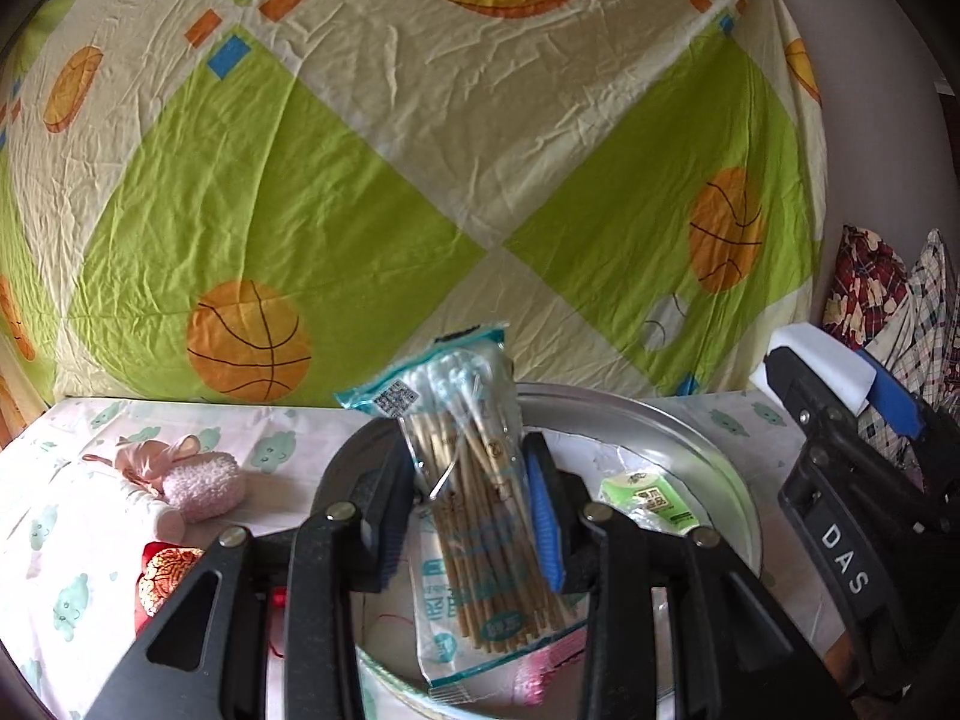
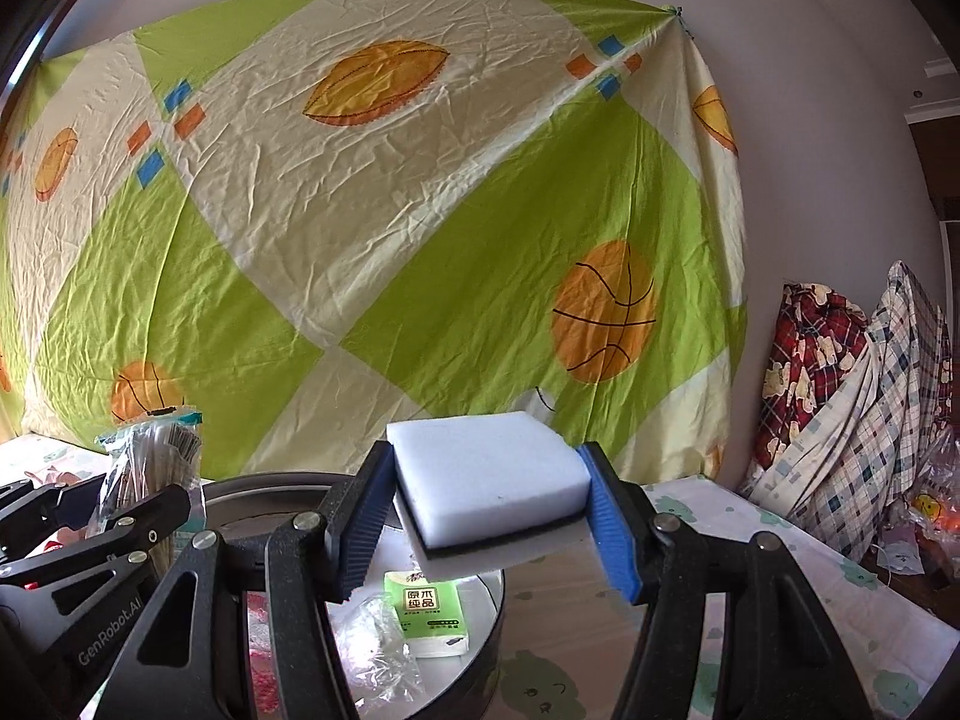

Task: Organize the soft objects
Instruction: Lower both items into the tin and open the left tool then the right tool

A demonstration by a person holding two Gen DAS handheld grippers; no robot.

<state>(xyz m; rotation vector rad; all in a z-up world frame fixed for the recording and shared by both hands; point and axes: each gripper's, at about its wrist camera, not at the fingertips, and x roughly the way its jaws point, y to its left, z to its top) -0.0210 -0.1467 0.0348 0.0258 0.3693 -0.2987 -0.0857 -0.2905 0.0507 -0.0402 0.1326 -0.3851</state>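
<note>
Parts of the round metal tray (image 1: 714, 438) are hidden behind both claws, and the pink thing at its near edge is too covered to name. Left claw (image 1: 474, 504) is clenched on a packet of cotton swabs (image 1: 474, 480), held upright over the tray. Right claw (image 2: 486, 516) grips a white sponge (image 2: 486, 474) by its sides, above the tray's right rim. Only the left view shows the pink fluffy toy (image 1: 192, 480) lying on the bench (image 1: 72, 516); only the right view shows the green tissue pack (image 2: 429, 612) and crumpled clear plastic (image 2: 375, 642) clearly.
</note>
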